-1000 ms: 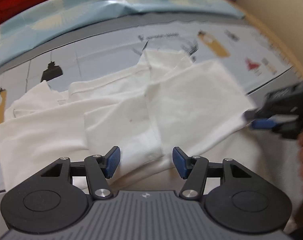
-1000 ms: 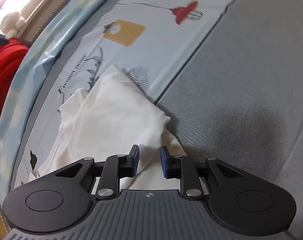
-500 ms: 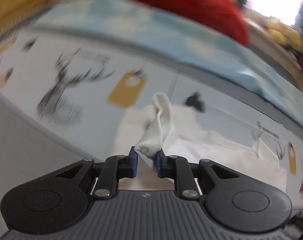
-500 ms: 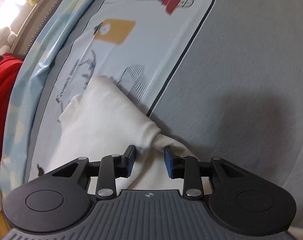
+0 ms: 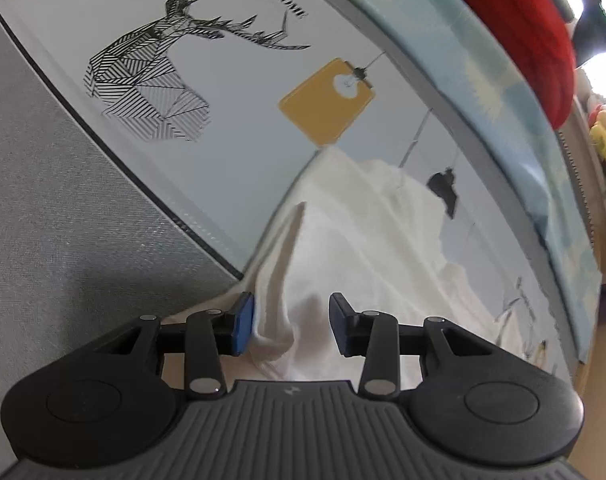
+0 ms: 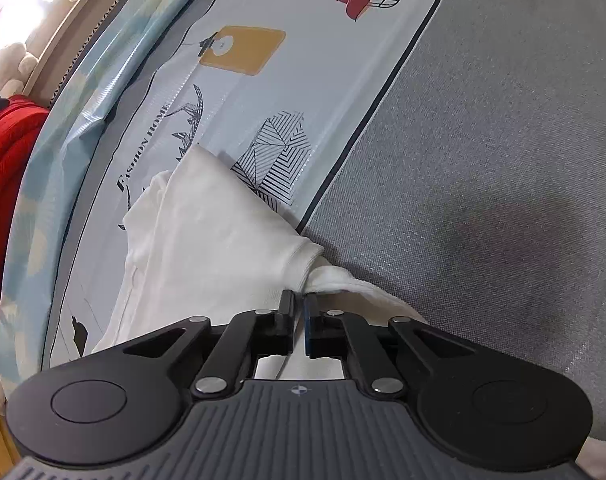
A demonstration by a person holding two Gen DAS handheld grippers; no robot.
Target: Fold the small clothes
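Your white cloth (image 5: pixel 355 240) is soft and bunched up, with folds and a thick hem. It lies on the printed sheet (image 5: pixel 231 92), its near part over the grey cover (image 6: pixel 503 160). Your left tool (image 5: pixel 291 330) is opening; a fold sits between its blue pads, touching the pad at 9 o'clock. Your right tool (image 6: pixel 299 312) is pinched tight on the white cloth's hem.

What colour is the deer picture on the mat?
Black stripes on pale grey; the deer picture shows best in the left wrist view.
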